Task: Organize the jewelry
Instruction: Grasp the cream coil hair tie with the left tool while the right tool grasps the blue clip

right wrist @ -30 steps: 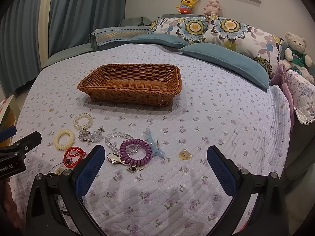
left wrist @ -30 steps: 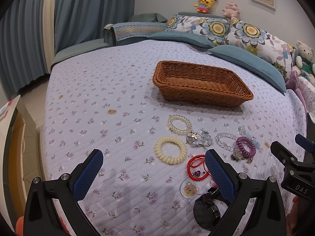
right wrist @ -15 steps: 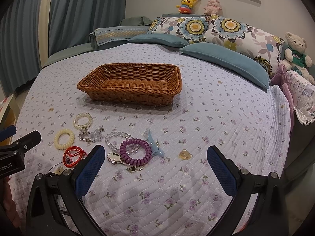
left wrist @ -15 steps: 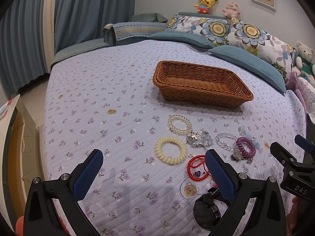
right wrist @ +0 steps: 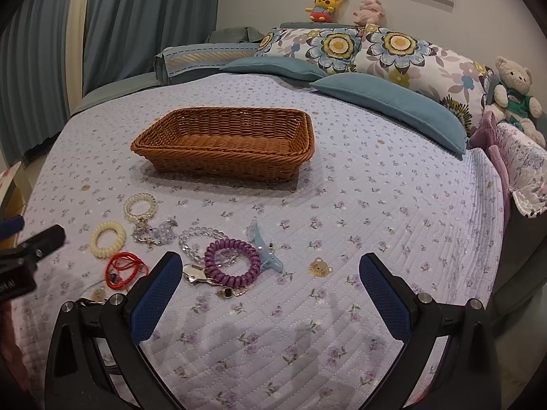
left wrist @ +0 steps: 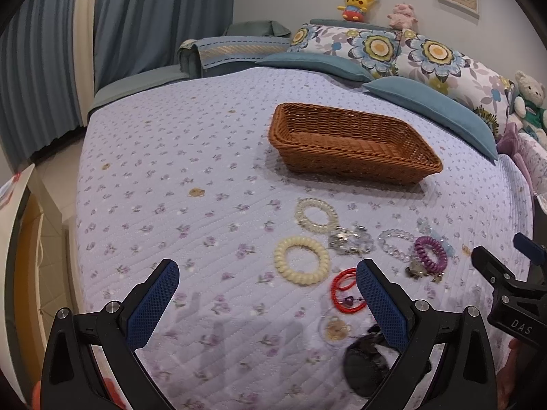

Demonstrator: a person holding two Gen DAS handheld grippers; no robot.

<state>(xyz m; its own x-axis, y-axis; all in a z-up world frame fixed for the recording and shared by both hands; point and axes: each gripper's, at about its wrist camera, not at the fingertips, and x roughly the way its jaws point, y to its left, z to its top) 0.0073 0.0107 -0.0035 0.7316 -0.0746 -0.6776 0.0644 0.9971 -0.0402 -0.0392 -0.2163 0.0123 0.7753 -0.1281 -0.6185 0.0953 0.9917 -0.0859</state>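
Observation:
A brown wicker basket (left wrist: 352, 143) (right wrist: 225, 143) sits empty on the floral bedspread. In front of it lies scattered jewelry: a cream coil bracelet (left wrist: 301, 260) (right wrist: 108, 239), a pearl bracelet (left wrist: 316, 213) (right wrist: 141, 205), a silver charm piece (left wrist: 348, 241), a clear bead bracelet (right wrist: 198, 241), a purple coil band (left wrist: 430, 254) (right wrist: 232, 266), a red cord (left wrist: 345, 290) (right wrist: 124, 270), a blue clip (right wrist: 265, 249), a small bear charm (right wrist: 320, 268) and a black watch (left wrist: 365, 362). My left gripper (left wrist: 266, 294) stands open above the bedspread, left of the red cord. My right gripper (right wrist: 270, 287) is open above the bedspread.
Blue and floral pillows (right wrist: 389, 102) line the headboard, with a teddy bear (right wrist: 516, 92) at the right. Plush toys (left wrist: 357, 3) sit on the headboard. Curtains (left wrist: 143, 24) hang at the left, and the bed's left edge drops to the floor.
Both grippers have shifted slightly; the scene in the left wrist view is a little blurred now. Nothing has been picked up or moved.

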